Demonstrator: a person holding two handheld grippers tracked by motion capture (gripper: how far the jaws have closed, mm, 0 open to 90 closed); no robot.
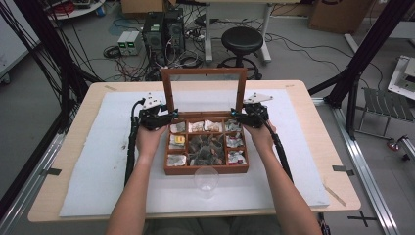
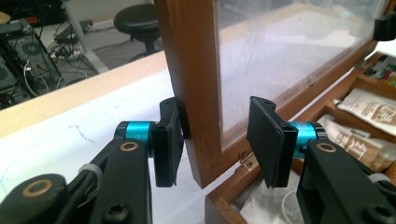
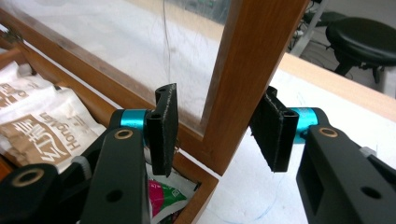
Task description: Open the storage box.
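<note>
Clear plastic cup: on the white mat of the bench, nearer the person than both claws, just before the wooden box. Left claw: jaws parted, straddling the left post of the upright glazed lid, one pad touching its outer face. Right claw: jaws parted, straddling the lid's right post; tea sachets lie beside its inner jaw.

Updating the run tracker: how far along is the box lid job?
Done: glass lid stands upright, wooden box open, packets in its compartments. In hand: left gripper and right gripper each straddle a lid side rail, one pad touching, not clamped. Left: probably grip and swing the lid; clear cup untouched.
</note>
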